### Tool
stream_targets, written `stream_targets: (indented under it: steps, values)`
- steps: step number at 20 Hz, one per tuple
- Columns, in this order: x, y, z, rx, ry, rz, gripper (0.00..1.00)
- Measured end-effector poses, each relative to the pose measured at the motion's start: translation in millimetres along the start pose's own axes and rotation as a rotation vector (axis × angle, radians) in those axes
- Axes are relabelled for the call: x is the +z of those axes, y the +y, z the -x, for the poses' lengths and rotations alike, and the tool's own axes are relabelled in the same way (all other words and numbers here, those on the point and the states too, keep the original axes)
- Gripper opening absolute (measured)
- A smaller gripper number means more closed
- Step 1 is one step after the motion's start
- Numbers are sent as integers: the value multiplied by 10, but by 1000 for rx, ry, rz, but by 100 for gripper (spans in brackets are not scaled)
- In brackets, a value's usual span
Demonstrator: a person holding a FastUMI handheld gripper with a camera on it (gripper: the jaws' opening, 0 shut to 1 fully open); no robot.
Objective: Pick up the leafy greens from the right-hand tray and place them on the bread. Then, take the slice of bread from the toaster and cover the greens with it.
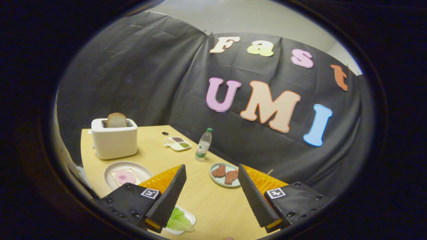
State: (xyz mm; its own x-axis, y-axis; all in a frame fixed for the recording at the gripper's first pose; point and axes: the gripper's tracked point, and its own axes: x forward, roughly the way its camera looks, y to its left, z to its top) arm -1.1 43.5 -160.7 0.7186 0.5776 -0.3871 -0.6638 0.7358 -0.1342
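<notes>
My gripper (211, 170) hangs open above the wooden table (206, 200), nothing between its fingers. Green leafy greens (179, 220) lie on a white tray (190, 217) low down, right beside and partly behind the left finger (171, 196). A white plate (141, 170) to the left holds a bread slice topped with a pink round of ham (125, 177); the left finger's mount covers its near edge. Behind that plate stands a white toaster (114, 138) with a slice of bread (116, 120) sticking up from its slot.
A small blue-grey plate (215, 172) with two brown meat pieces sits just beyond the fingertips. Farther back stand a clear water bottle (203, 144) with a green cap and a white divided dish (177, 143) of condiments. Black cloth walls close the table's far sides.
</notes>
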Motion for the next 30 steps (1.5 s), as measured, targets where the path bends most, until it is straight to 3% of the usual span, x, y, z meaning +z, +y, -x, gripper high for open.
stream_targets:
  steps: [18, 30]
  values:
    - [-1593, 874, -218, 467, 344, 122, 100]
    - [-2277, 1227, -162, 575, 507, 126, 100]
